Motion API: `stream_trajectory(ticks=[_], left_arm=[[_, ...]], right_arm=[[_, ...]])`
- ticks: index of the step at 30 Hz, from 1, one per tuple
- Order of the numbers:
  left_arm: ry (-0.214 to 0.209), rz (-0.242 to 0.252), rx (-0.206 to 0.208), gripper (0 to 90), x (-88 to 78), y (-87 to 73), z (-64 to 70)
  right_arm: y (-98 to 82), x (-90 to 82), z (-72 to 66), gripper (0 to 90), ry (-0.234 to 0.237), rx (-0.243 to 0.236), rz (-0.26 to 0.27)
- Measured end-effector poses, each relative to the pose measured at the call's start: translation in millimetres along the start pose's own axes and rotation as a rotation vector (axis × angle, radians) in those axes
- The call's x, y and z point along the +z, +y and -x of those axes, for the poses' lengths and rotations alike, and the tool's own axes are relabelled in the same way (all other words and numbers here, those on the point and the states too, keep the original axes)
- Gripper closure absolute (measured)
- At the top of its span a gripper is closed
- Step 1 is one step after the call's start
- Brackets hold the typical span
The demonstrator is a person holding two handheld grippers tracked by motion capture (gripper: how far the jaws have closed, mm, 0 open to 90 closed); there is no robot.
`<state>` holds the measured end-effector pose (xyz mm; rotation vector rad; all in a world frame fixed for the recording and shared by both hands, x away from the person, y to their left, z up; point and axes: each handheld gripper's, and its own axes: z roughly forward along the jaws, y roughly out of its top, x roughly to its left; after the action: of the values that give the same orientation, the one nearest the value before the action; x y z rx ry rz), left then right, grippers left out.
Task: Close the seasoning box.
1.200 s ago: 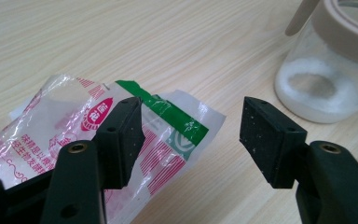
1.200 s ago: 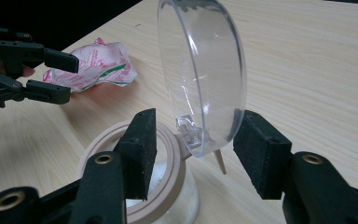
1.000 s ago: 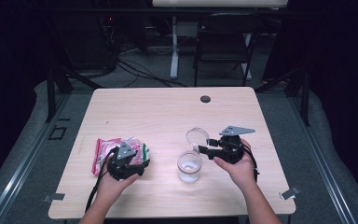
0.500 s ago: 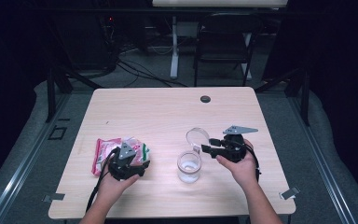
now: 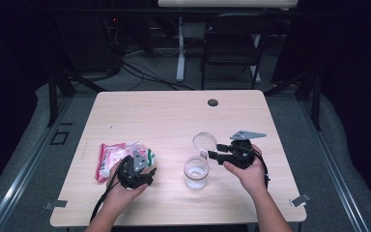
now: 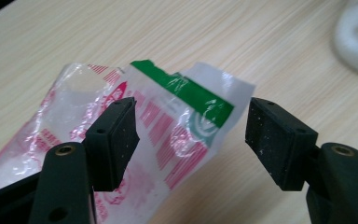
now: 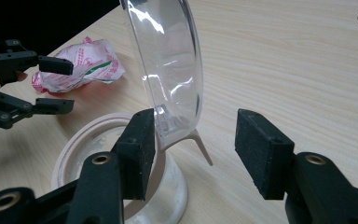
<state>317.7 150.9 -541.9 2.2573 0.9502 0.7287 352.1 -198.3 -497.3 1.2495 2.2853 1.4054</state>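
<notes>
A crumpled pink-and-white plastic bag [image 5: 113, 157] with a green stripe [image 6: 186, 93] lies on the table at the left. My left gripper [image 5: 134, 166] [image 6: 193, 140] is over its near end. Its jaws have just been opening, and they stand apart with the bag between them and the pads off it. A small clear jar [image 5: 195, 172] with a white rim [image 7: 88, 140] stands right of centre, its hinged clear lid [image 5: 205, 142] [image 7: 168, 70] tipped up. My right gripper [image 5: 213, 155] [image 7: 191, 144] is open around the lid's base, its left pad close beside it.
The light wooden table [image 5: 174, 111] has a dark round hole [image 5: 213, 102] near its far edge. A folding chair [image 5: 232, 48] and cables stand beyond the table. The left gripper [image 7: 51, 86] shows far left in the right gripper view.
</notes>
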Motion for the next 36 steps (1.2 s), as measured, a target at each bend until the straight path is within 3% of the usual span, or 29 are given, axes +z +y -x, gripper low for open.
stream_trajectory(ticks=[9, 15, 21, 36], left_arm=[[0.067, -0.015, 0.02, 35.9, 8.6, -5.8, -6.1], [0.114, -0.011, 0.063, 39.1, 13.6, -7.8, -5.8], [0.156, -0.066, 0.122, 48.5, 21.8, -11.9, -4.4], [0.118, -0.049, -0.01, 71.2, 20.8, -14.0, -21.7]], right_arm=[[-0.8, 0.3, -1.8, 47.6, -0.009, -0.006, -0.007], [-1.6, 1.7, -2.7, 47.5, -0.003, -0.006, -0.002], [-1.7, 1.2, -2.4, 47.5, -0.002, -0.011, -0.009], [-2.1, 1.1, -1.9, 47.6, -0.011, -0.013, -0.013]])
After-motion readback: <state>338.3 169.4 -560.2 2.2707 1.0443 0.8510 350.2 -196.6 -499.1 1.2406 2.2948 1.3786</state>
